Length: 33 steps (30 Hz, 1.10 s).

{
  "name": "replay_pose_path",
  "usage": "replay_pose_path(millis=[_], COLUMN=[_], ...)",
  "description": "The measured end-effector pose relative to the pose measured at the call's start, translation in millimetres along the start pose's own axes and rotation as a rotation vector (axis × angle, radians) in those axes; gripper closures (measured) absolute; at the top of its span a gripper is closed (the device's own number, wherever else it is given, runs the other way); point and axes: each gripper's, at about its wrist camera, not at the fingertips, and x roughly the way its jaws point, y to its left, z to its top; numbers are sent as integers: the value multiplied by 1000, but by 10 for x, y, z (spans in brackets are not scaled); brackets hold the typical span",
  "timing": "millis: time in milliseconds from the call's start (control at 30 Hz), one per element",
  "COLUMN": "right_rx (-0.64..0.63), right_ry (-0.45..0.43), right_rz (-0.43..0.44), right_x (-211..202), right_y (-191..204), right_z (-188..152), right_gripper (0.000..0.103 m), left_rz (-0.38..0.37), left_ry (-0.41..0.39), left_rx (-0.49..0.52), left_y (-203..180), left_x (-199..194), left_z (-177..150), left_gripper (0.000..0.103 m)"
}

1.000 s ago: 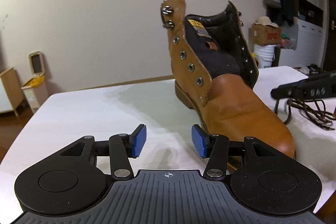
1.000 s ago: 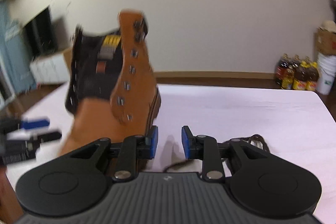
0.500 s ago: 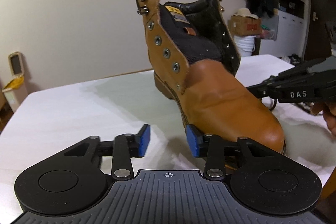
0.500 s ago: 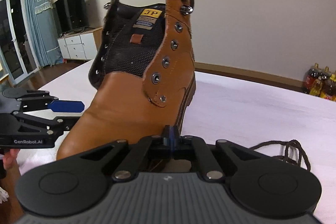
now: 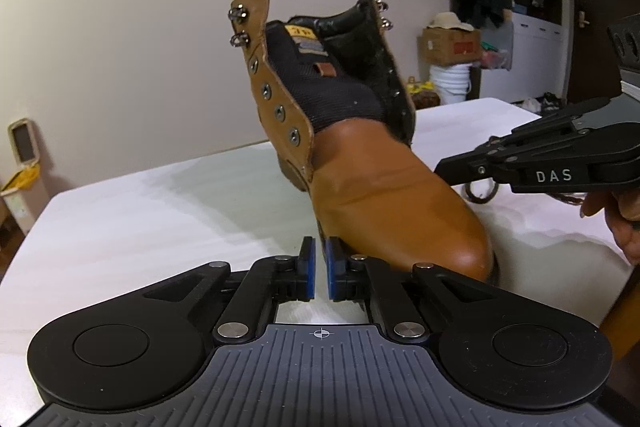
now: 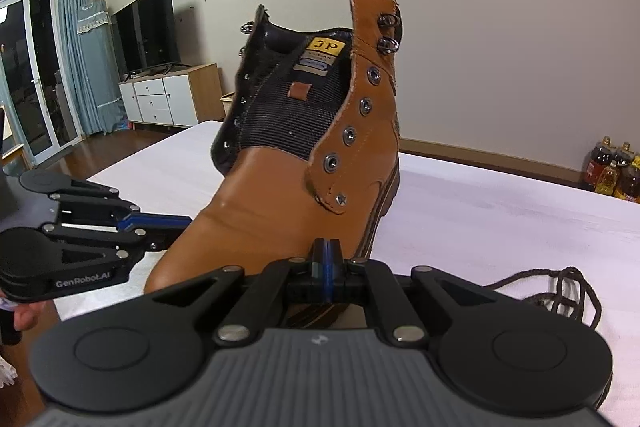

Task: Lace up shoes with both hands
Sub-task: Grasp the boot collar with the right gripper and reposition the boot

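A tan leather boot (image 5: 384,187) with a black mesh tongue and bare metal eyelets stands unlaced on the white table (image 5: 160,211); it also shows in the right wrist view (image 6: 280,195). My left gripper (image 5: 319,269) is almost shut with a thin gap and holds nothing, just left of the boot's toe. My right gripper (image 6: 327,261) is shut and empty, close against the boot's right side. A dark brown shoelace (image 6: 568,287) lies loose on the table to its right. Each gripper shows in the other's view, the right one (image 5: 452,173) and the left one (image 6: 176,223).
A waste bin (image 5: 22,163) stands at the far left. Boxes and a white bucket (image 5: 452,67) stand behind the table. Oil bottles (image 6: 612,171) stand on the floor at the right. A TV and a cabinet (image 6: 168,95) are at the left.
My left gripper has closed from wide open to nearly shut. My right gripper closed earlier and has stayed shut, now nearer the boot. The boot has not moved.
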Motion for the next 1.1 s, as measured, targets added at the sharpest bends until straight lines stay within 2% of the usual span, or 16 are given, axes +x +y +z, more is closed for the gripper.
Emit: replay_pose_path(millis=[33,100,167,200,300,533,767,833,967,1100], right_rx=[0,2,19,32,91,209,165,186,270,213], right_ry=[-4,-12,-13,-11,-12,62,115,118,98,118], right_rz=[0,9,20,18,-46,-184,-325,-366,-324,-288], right_x=[-17,-63,-149,-187,-433,-685,-782,-829,-1007,-1099], right_y=[5,3,-17,-29,-151,-642,-874,-959,-1135,-1020], right_z=[-8,-20,-49,-69,-189,-269,-299,-348,-469,-555], right_gripper=[99,99,92,83,81,81,81,81,81,81], left_rz=[-4,3,17,26,33,41,32,37,41,45], left_ry=[-2,-7,-10,-14,-30,-56,-72,-72,-67,-61], left_rx=[-7,-15,-19,-29,-57,-40,-21,-25,-37,-37], left_y=[5,10,20,34,75,-4,-106,-113,-113,-143], left_x=[-10,-22,-33,-42,-101,-239,-253,-262,-268,-268], left_z=[-2,-2,-2,2,9,59,115,118,116,105], left_gripper=[97,86,79,72,60,58,58,58,58,58])
